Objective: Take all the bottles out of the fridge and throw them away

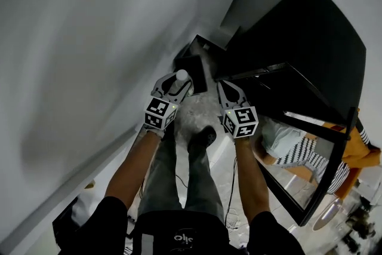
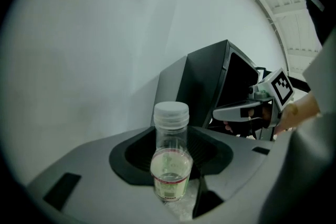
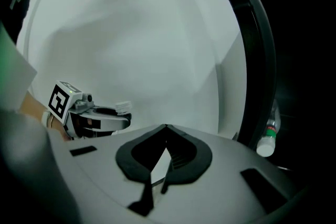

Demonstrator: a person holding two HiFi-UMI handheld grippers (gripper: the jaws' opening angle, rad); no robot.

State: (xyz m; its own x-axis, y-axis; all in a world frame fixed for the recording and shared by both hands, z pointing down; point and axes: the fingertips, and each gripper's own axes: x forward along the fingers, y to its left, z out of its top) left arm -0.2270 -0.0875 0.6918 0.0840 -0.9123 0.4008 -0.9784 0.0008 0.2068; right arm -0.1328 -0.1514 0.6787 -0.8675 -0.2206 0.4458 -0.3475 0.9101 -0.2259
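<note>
My left gripper [image 1: 177, 86] is shut on a small clear bottle [image 2: 170, 165] with a white cap [image 1: 181, 75] and a little liquid at the bottom. The bottle stands upright between the jaws. Beside it, my right gripper [image 1: 226, 88] is shut with nothing in it, its jaw tips [image 3: 165, 129] meeting. In the right gripper view the left gripper [image 3: 97, 117] shows at the left with the cap sticking out. Another bottle [image 3: 268, 141], with a green band and a white cap, sits in the dark fridge opening at the right. The black fridge [image 1: 298, 27] stands ahead on the right with its door [image 1: 310, 146] open.
A low black box [image 1: 192, 65] stands on the floor against the white wall [image 1: 89, 39], just ahead of the left gripper. The person's legs and a shoe [image 1: 202, 139] are below the grippers. A cable lies on the floor. Clutter shows past the fridge door at the lower right.
</note>
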